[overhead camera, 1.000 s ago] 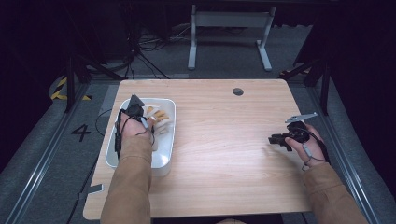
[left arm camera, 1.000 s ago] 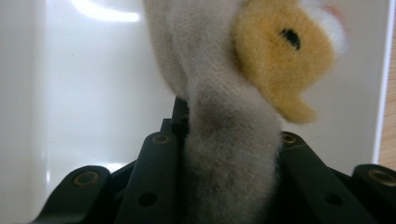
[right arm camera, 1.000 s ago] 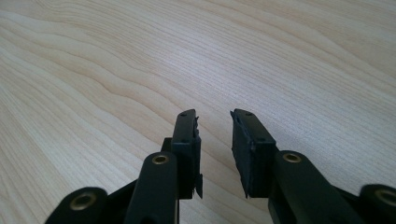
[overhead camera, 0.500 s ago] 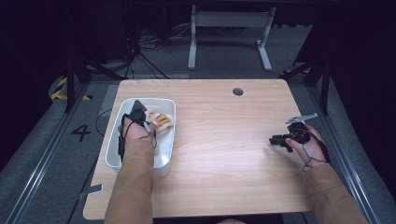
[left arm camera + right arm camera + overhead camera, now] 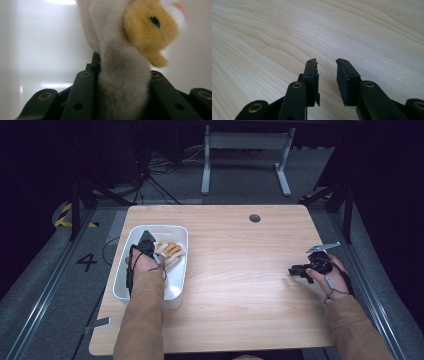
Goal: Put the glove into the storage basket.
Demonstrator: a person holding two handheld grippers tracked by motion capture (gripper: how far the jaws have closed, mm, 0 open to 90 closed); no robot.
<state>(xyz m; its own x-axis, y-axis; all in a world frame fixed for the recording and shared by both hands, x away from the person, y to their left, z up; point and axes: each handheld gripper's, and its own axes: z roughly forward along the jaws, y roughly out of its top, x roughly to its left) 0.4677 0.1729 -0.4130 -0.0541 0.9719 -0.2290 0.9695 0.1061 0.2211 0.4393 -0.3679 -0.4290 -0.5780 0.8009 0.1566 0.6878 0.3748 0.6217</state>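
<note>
White plastic forms the one tub (image 5: 176,287) at the left of the tabletop (image 5: 240,285) in the high view, and your left gripper (image 5: 145,241) sits inside it, much where it was a second ago, perhaps slightly nearer you. In the tub lies one soft cream and orange-yellow plush toy (image 5: 170,252), just right of that gripper. Your right gripper (image 5: 295,270) hovers low over bare wood near the right edge, hardly shifted from a second ago.

From the left gripper view, your left gripper (image 5: 122,82) is clamped on the plush toy (image 5: 125,62), whose cream fabric bulges up between the jaws, an orange-yellow patch with a black mark above, and the tub wall (image 5: 40,50) behind.

From the right gripper view, your right gripper (image 5: 326,67) has its jaws slightly apart, holding nothing, over the tabletop (image 5: 362,30).
</note>
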